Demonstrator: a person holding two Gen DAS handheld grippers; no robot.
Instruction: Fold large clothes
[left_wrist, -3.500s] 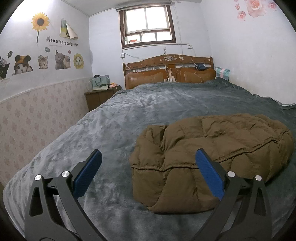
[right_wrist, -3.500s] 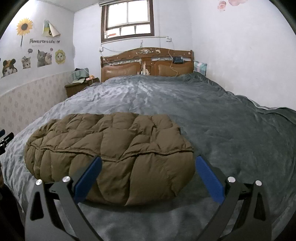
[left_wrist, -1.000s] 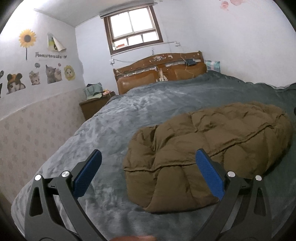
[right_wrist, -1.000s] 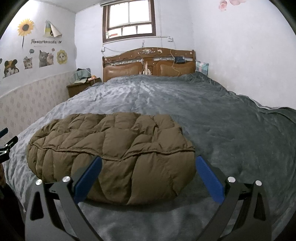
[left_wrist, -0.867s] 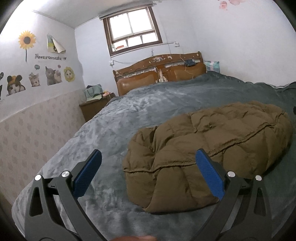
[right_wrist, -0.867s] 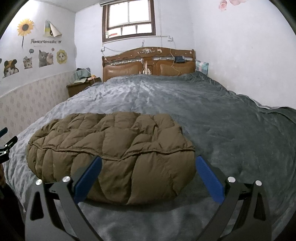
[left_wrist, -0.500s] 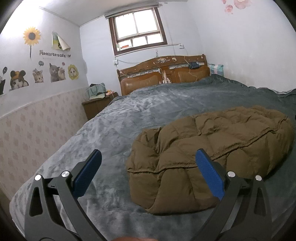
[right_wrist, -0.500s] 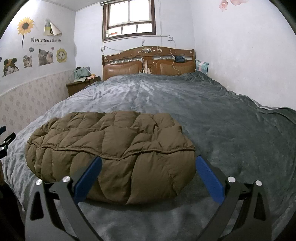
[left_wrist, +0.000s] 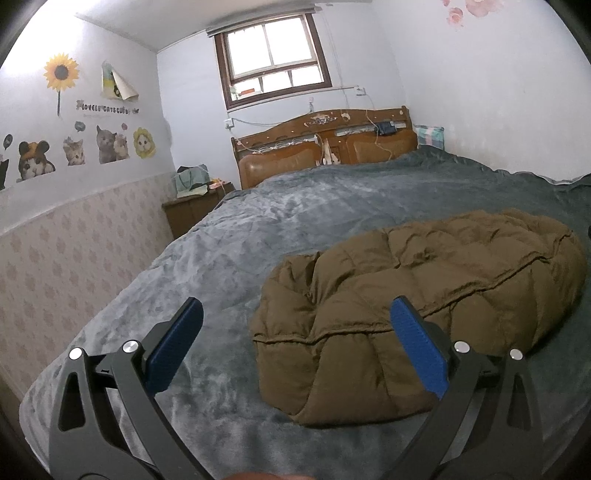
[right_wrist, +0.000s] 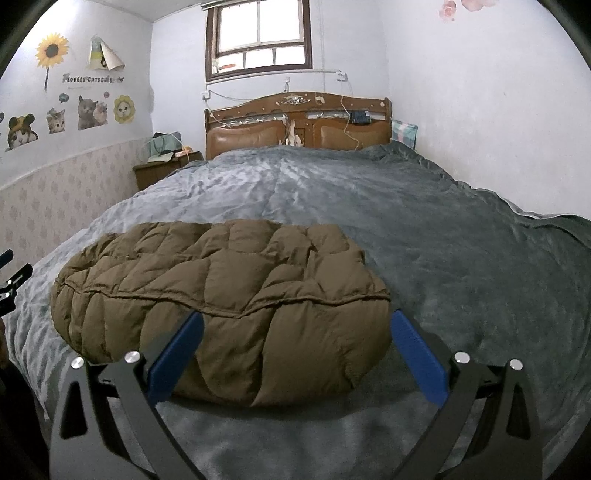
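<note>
A brown quilted puffer jacket (left_wrist: 417, 291) lies folded into a thick bundle on the grey bedspread (left_wrist: 295, 221) near the bed's foot. It also shows in the right wrist view (right_wrist: 229, 295). My left gripper (left_wrist: 295, 343) is open and empty, held above the bed just short of the bundle's left end. My right gripper (right_wrist: 295, 354) is open and empty, held just short of the bundle's near right side. The left gripper's tip (right_wrist: 11, 277) shows at the left edge of the right wrist view.
A wooden headboard (left_wrist: 325, 147) stands at the far end under a window (left_wrist: 273, 70). A nightstand (left_wrist: 192, 210) with bags stands at the far left by the papered wall. The bed's left edge (left_wrist: 74, 350) drops off near my left gripper.
The left wrist view has tilted and shifted slightly; the jacket has kept its place and shape. Both grippers have stayed open and empty.
</note>
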